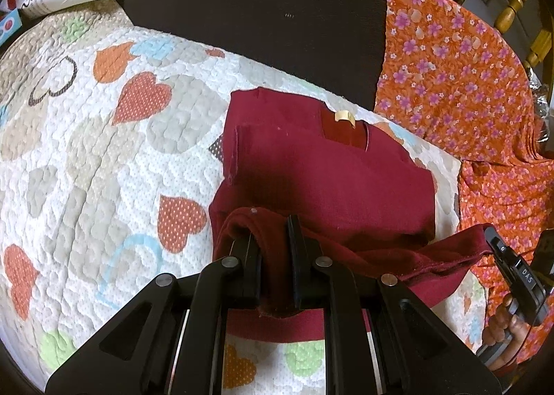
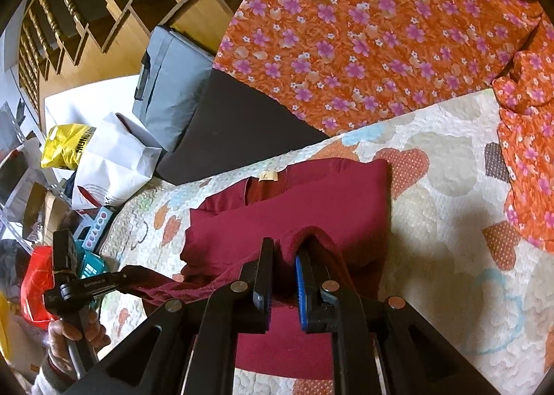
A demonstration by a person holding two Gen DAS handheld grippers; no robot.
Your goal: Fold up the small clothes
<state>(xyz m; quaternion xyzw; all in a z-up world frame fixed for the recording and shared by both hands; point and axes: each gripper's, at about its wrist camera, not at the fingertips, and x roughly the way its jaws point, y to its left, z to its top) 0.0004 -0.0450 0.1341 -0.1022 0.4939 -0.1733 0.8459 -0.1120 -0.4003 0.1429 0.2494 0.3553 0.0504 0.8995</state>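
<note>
The left hand-held gripper (image 1: 271, 239) is clamped on a bunched edge of the dark red shirt (image 1: 322, 180), its two fingers pinching the cloth between them. The right hand-held gripper (image 2: 285, 263) is clamped on the same edge further along, so a lifted strip of fabric runs between the two. Ahead of both, the rest of the shirt lies partly folded on the quilt with hearts (image 1: 104, 152), its neck label (image 1: 344, 116) at the far end. Beyond the shirt lies a dark cushion (image 1: 259, 24), and to the right an orange flowered cloth (image 1: 450, 76).
</note>
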